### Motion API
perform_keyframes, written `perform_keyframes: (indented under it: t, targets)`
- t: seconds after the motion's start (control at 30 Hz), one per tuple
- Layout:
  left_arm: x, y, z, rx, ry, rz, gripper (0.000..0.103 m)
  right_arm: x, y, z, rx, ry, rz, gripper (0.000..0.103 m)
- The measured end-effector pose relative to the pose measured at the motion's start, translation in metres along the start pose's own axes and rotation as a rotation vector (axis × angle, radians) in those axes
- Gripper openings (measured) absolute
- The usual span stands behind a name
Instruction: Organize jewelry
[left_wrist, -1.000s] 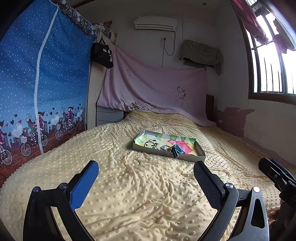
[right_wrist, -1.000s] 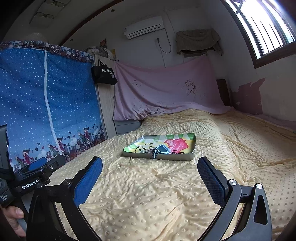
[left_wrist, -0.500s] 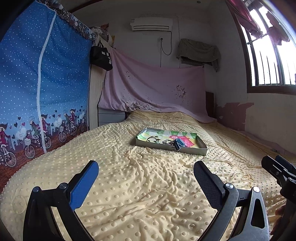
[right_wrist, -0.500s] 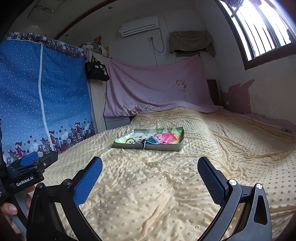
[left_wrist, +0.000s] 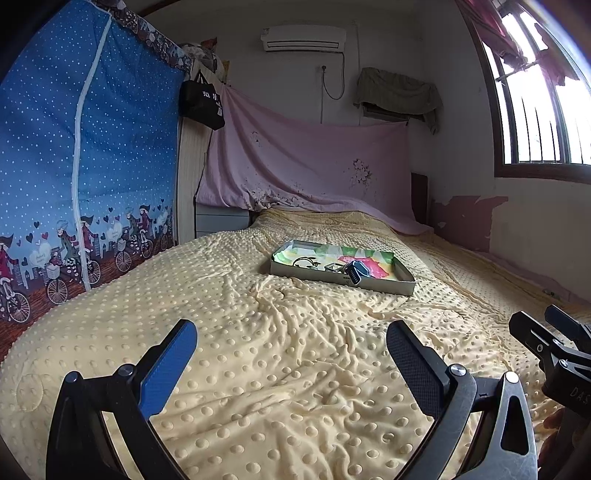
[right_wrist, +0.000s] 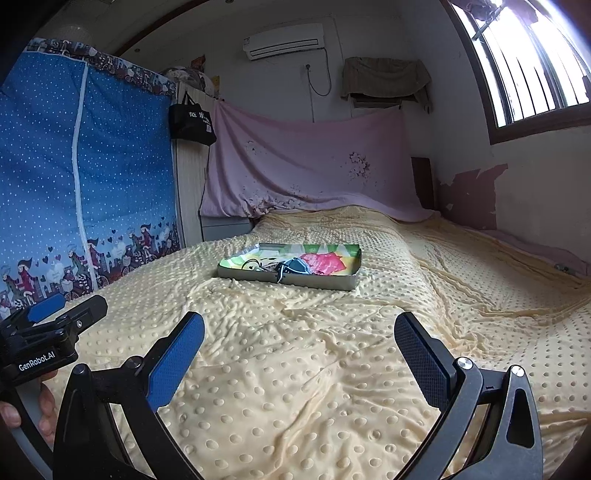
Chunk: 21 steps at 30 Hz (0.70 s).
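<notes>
1. Two tools are hanging over the near end of the bed (left_wrist: 295, 369): the left tool (left_wrist: 291, 354) and the right tool (right_wrist: 299, 347). Both are standing with fingers spread wide and holding nothing.
2. The jewelry is sitting in one shallow tray (left_wrist: 369, 286) out in the middle of the bed, well apart from both tools. In the right view the same tray (right_wrist: 314, 282) is lying slightly left of centre.
3. Judging from this, the step in hand is the approach. Both tools are needing to travel forward over the blanket before anything can be grasped.
4. To do it well, I would be keeping the fingers wide and coming in low over the tray's near wall, then closing on a single piece.
5. The blanket is looking soft and rumpled, so pressing down on the tray is likely to tip it; a light touch is the safer way.
6. Counting: one tray, with a bright printed lining. Inside, one dark blue piece (left_wrist: 356, 271) is leaning over the near wall, and one dark ring-shaped piece (left_wrist: 306, 263) is lying to its left.
7. Something pale and metallic is sitting between them; how many pieces that makes, I cannot tell from here.
8. A hand (right_wrist: 44, 406) is gripping the left tool's handle at the edge of the right view.
</notes>
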<state>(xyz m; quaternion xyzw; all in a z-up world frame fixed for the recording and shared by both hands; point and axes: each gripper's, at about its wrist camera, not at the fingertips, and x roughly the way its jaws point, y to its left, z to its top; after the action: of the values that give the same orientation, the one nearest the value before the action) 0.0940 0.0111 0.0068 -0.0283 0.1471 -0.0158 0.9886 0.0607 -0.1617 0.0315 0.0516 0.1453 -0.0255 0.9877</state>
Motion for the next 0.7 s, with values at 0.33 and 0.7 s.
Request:
perform_keyframes:
  t: [0.33,0.7]
  targets:
    - [0.0013,0.0003,-0.0010,0.000,0.004,0.000,0.103,0.0039,-0.0025,-0.0039,0.014,0.018,0.002,0.101]
    - [0.0015,0.0008,-0.0012,-0.002,0.005,-0.001,0.103,0.0045,-0.0038,-0.0044,0.016,0.020,0.002,0.101]
